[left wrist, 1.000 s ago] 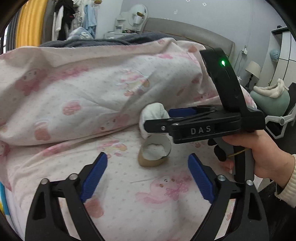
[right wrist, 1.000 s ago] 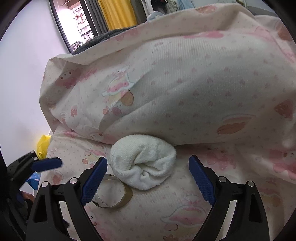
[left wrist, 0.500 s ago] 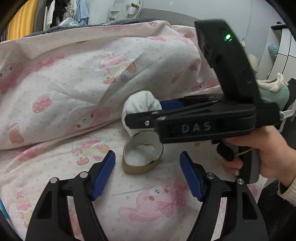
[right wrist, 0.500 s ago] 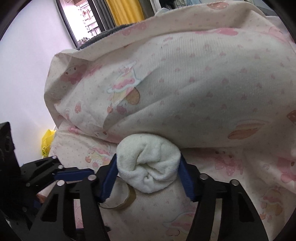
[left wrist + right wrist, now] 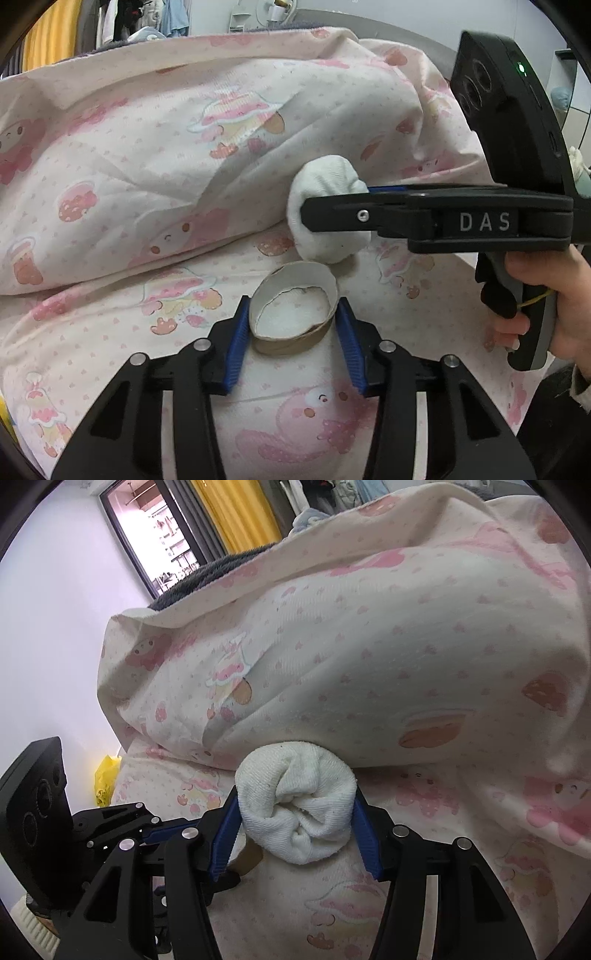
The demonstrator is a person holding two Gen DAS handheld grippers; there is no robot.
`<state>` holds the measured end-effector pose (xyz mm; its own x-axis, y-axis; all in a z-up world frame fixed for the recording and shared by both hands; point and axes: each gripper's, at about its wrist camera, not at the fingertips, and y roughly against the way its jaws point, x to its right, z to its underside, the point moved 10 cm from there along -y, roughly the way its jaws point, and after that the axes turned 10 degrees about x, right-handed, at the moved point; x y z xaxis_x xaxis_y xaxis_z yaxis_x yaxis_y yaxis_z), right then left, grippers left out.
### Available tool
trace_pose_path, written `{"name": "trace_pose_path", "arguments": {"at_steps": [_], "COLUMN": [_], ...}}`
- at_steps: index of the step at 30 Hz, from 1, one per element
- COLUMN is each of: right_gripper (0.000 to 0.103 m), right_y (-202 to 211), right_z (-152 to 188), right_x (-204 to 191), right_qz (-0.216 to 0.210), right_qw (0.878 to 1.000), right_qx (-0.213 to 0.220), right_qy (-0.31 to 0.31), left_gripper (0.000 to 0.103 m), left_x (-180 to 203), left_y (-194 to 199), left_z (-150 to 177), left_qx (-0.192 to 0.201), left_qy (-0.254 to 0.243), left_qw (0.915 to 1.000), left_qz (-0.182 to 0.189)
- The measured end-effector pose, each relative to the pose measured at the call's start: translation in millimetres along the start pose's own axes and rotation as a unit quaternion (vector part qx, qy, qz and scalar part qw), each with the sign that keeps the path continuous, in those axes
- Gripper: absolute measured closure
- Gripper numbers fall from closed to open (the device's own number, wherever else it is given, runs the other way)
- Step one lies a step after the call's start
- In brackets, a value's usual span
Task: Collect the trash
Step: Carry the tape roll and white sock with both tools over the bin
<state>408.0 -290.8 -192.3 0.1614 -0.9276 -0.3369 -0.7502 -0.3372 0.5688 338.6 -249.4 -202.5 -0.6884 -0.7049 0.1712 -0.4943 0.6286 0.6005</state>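
Trash sits on the bed (image 5: 424,350), so you work both at once: your left tool (image 5: 293,325) has just closed on the cardboard ring (image 5: 291,314), your right tool (image 5: 295,823) clamps the white wad (image 5: 295,805) just behind it.

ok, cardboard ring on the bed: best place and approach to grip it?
Across its outer wall, pads on opposite sides, coming from the near open side. The cardboard ring lies with its opening up, low wall exposed. The left gripper, which has just been closing, already brackets it so.
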Motion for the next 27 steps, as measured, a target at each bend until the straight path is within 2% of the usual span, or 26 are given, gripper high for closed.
{"name": "trace_pose_path", "arguments": {"at_steps": [5, 14, 19, 21, 27], "right_gripper": [0.046, 0.046, 0.046, 0.046, 0.046], "right_y": [10.2, 38.0, 48.9, 51.0, 58.8], "right_z": [-1.9, 7.4, 13.3, 13.8, 16.3], "right_x": [-3.9, -9.7, -27.0, -35.1, -64.9], "right_qz": [0.003, 0.010, 0.008, 0.003, -0.012], "right_qw": [1.000, 0.999, 0.999, 0.999, 0.999], "right_qx": [0.012, 0.026, 0.034, 0.037, 0.052], "right_qy": [-0.002, -0.019, -0.006, -0.002, 0.005], "left_gripper": [0.055, 0.055, 0.055, 0.055, 0.055], "left_x": [3.9, -4.6, -27.5, -39.9, -66.7], "left_y": [12.3, 49.5, 89.0, 109.7, 161.7], "left_z": [-0.9, 3.2, -1.6, -1.8, 10.2], "left_qx": [0.015, 0.034, 0.048, 0.059, 0.074], "left_qy": [-0.003, 0.000, 0.013, 0.019, 0.042], "left_qw": [0.9999, 0.9983, 0.9946, 0.9897, 0.9786], "left_qz": [0.001, -0.049, -0.091, -0.129, -0.187]}}
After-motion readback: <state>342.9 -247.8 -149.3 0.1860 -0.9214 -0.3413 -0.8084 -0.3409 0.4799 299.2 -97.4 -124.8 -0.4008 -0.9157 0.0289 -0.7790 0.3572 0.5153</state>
